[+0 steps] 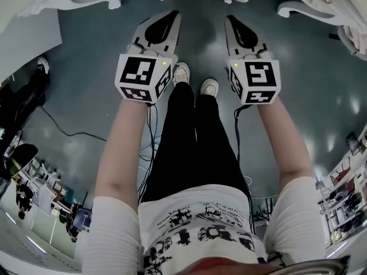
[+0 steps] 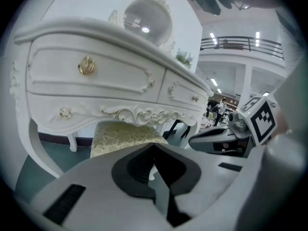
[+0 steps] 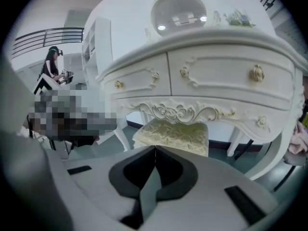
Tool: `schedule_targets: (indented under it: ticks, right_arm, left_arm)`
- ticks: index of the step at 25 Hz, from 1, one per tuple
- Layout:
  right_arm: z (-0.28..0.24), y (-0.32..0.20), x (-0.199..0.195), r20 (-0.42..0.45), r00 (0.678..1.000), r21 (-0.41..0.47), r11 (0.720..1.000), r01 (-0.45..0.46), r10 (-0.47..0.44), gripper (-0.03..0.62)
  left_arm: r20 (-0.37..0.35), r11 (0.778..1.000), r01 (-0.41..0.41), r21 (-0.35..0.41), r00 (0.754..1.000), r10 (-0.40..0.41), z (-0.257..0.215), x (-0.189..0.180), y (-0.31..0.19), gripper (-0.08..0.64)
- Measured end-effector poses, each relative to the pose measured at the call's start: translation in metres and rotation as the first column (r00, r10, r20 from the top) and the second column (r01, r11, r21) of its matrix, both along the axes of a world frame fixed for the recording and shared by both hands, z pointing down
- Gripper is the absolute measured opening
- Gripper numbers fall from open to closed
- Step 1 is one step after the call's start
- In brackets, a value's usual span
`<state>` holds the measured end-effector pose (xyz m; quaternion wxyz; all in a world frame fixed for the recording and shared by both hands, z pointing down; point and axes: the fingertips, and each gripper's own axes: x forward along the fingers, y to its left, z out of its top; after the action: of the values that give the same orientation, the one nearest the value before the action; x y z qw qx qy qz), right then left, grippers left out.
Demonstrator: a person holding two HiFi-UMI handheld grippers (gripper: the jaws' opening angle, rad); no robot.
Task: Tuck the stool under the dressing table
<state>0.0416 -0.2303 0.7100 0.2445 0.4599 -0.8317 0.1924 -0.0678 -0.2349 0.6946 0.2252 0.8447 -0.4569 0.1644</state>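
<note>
left hand-held gripper [image 2: 154,148]: jaws together, empty | stool [image 2: 126,136]: under dressing table [image 2: 96,76]

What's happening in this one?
A person stands facing the dressing table, a gripper in each hand. The left gripper and right gripper are both shut and hold nothing, clear of the furniture. The stool sits beneath the table's front, between its legs, so it looks tucked in or nearly so.
</note>
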Motion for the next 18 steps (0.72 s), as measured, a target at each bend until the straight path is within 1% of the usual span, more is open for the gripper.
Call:
schedule_targets:
  ticks: [2,4,9,11,14,16,18]
  right_arm:
    - [-0.032,0.018,-0.003,0.006,0.999,0.024,0.999,0.042,-0.042,0.017]
    - [-0.069,0.028,-0.001,0.029,0.998,0.062,0.997,0.047,-0.048,0.017]
    - [-0.177,0.05,0.012,0.119,0.993,0.169,0.985,-0.028,0.008,0.017]
    - [-0.22,0.053,0.015,0.146,0.989,0.225,0.973,-0.045,0.011,0.017]
    - [-0.279,0.058,0.017,0.18,0.984,0.302,0.952,-0.049,-0.007,0.017]
    - [-0.315,0.069,0.022,0.225,0.974,0.313,0.946,-0.078,0.006,0.017]
    - [-0.349,0.082,0.028,0.259,0.966,0.318,0.943,-0.1,0.015,0.017]
  left_arm:
    - [-0.014,0.999,-0.011,0.031,1.0,0.012,-0.036,0.002,0.011,0.02]
    - [-0.027,0.997,-0.014,0.071,0.999,0.016,-0.073,0.006,0.018,0.02]
    - [-0.067,0.982,-0.013,0.188,0.997,0.026,-0.172,0.021,0.041,0.02]
    - [-0.085,0.967,-0.004,0.255,0.996,0.026,-0.215,0.022,0.044,0.02]
    - [-0.096,0.938,0.005,0.347,0.995,0.03,-0.278,0.022,0.052,0.02]
    - [-0.099,0.922,0.011,0.387,0.995,0.03,-0.316,0.023,0.066,0.02]
    - [-0.11,0.914,0.023,0.405,0.994,0.024,-0.352,0.026,0.083,0.02]
